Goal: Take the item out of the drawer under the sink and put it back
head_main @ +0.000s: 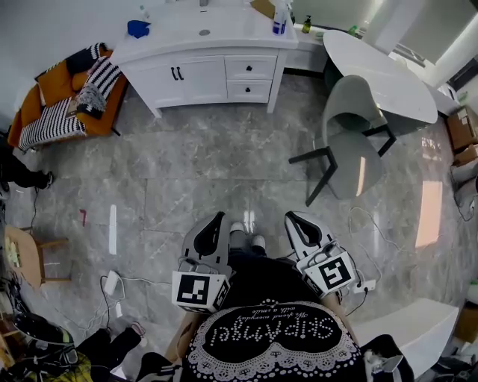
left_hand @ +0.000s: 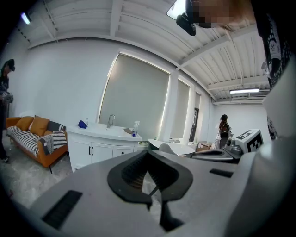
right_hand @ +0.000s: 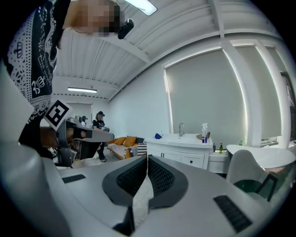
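The white sink cabinet stands far off at the back wall, with two small drawers on its right side, both closed. No item from a drawer is in sight. My left gripper and right gripper are held close to my body, well short of the cabinet, over the grey marble floor. In the left gripper view the left gripper is shut and holds nothing, with the cabinet ahead of it. The right gripper is also shut and holds nothing, facing the cabinet.
An orange sofa with striped blankets stands left of the cabinet. A grey chair and a white round table stand at the right. A spray bottle and a blue cloth sit on the countertop. Cables lie at my left.
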Demonstrator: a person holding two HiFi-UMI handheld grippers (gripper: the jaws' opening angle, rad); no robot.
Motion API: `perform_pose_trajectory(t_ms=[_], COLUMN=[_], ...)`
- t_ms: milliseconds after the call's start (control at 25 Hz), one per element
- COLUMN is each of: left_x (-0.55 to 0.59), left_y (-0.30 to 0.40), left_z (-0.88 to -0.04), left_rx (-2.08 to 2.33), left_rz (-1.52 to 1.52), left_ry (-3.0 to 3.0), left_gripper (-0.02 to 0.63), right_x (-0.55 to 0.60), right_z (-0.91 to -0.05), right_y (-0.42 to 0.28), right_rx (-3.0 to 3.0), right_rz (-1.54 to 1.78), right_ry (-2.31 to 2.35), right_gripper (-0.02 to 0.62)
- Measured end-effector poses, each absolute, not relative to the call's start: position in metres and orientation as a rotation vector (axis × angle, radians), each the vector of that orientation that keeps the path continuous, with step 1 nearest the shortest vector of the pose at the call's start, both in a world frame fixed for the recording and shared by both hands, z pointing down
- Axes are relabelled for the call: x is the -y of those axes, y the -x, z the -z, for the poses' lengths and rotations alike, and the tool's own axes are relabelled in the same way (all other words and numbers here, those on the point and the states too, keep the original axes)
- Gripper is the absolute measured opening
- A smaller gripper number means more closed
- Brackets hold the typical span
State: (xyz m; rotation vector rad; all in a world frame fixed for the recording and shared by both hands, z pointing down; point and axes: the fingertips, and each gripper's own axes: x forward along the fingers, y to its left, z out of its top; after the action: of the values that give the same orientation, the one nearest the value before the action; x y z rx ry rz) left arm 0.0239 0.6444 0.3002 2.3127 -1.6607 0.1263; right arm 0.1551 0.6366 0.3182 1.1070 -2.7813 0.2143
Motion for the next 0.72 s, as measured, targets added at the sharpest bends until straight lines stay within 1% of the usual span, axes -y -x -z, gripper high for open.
perform_pose_trajectory(t_ms=[160,320,720], left_x=[-0.623,-0.601,-0.572], left_y=[-0.006,0.004,0.024], left_z=[-0.296,-0.289,-0.295], left_rx=[1.63,1.606,1.579], left_rz=[-0.178,-0.144,-0.165], left_ry=[-2.357,-2.339,-2.339], left_gripper=[0.005,0.005,0.005], right_x=[-0.617,-0.601,-0.573], right_z=[-0.311,-0.303,-0.312], right_y=[-0.137,-0.121,-0.107], right_rx=[2.782,2.791,2.759], right_rz=[-0.197,-0.222,-0.217], right_ry=[-1.15,-1.176,-1.197], right_gripper=[0.018,0.018,0.018])
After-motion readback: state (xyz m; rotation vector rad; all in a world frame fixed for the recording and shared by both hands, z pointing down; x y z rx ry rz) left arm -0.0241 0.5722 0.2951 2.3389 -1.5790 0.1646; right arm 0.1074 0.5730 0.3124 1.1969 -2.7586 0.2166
